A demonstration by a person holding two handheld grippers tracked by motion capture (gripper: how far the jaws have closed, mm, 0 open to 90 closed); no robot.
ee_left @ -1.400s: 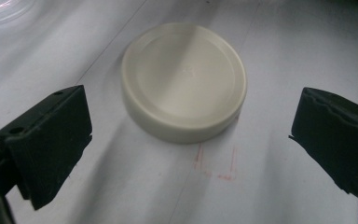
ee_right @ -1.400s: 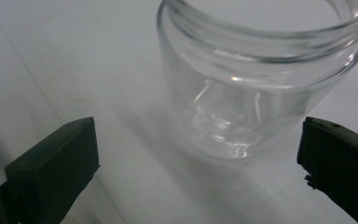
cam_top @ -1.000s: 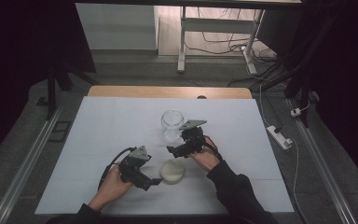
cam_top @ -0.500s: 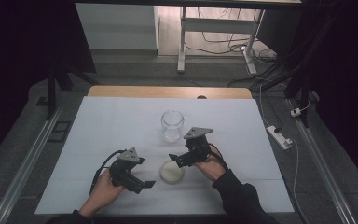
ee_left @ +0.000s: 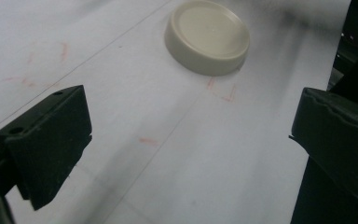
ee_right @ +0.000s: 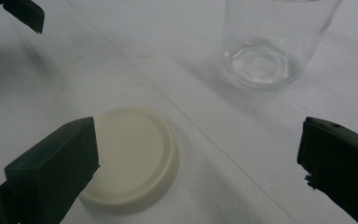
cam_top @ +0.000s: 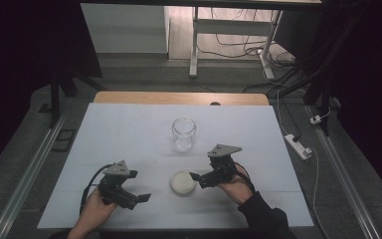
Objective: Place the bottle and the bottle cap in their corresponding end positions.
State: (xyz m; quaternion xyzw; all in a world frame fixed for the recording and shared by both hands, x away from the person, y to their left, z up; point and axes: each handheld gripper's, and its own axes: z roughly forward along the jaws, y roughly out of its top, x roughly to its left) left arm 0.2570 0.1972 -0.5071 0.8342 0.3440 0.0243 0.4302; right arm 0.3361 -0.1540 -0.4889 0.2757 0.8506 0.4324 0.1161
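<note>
On the white table (cam_top: 129, 129) a cream jar lid (cam_top: 183, 182) lies flat near the front edge, with the right gripper (cam_top: 197, 177) just at its 3 o'clock side, jaws spread wide and holding nothing — in the right gripper view 1 jaw hangs over the lid's near rim. The left gripper (cam_top: 138, 199) sits off at the lid's 8 o'clock, well apart from it, its 2 jaws likewise wide open and empty. The clear glass jar (cam_top: 184, 133) stands upright and lidless at the lid's 12 o'clock — apart from both grippers.
</note>
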